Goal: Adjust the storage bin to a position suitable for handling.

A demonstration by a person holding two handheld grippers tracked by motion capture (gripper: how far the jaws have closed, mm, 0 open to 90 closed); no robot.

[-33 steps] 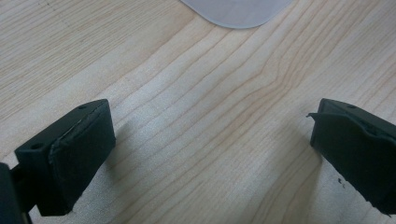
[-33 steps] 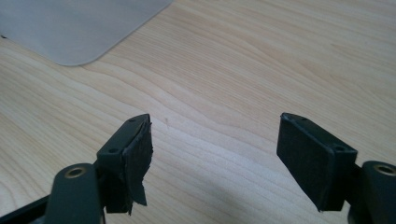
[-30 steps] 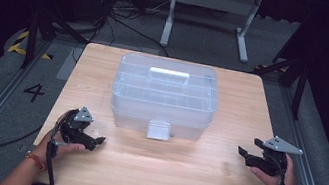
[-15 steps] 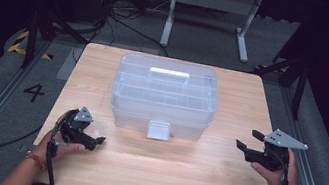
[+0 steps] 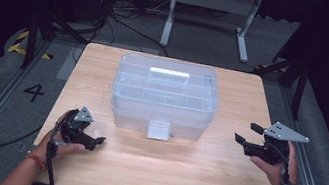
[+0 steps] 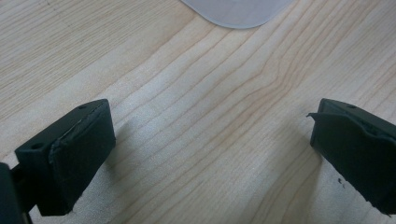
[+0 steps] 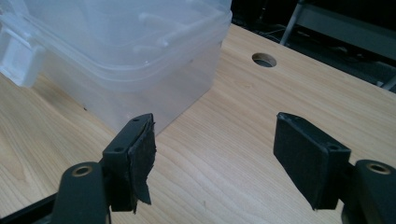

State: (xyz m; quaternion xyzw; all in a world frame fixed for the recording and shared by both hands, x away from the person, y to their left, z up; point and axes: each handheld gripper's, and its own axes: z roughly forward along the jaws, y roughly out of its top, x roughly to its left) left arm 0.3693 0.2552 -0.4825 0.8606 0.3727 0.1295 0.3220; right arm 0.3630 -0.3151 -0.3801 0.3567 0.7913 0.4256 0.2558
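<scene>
Box: clear plastic box (image 5: 164, 95) at the middle of the table (image 5: 165, 166), lid on, a white handle (image 5: 169, 73) lying flat on top and a white latch (image 5: 158, 129) on its near wall.
Table: pale wood; a round hole (image 7: 264, 59) shows in it beyond the box's corner in the right gripper view.
Left gripper (image 5: 93, 140): near the box's near-left corner, low over the wood, held in the person's left hand (image 5: 55, 142); jaws spread wide with bare wood between them (the left gripper view shows the rounded edge of the latch (image 6: 238, 11) at its top).
Right gripper (image 5: 246, 136): to the right of the box, well apart from it, held clear of the table in the right hand (image 5: 276, 167); jaws stand apart with nothing between them and point toward the box's right wall (image 7: 140, 70).
Contact: neither gripper touches the box.
Floor: grey, with a painted 4 (image 5: 33, 92) left of the table.
</scene>
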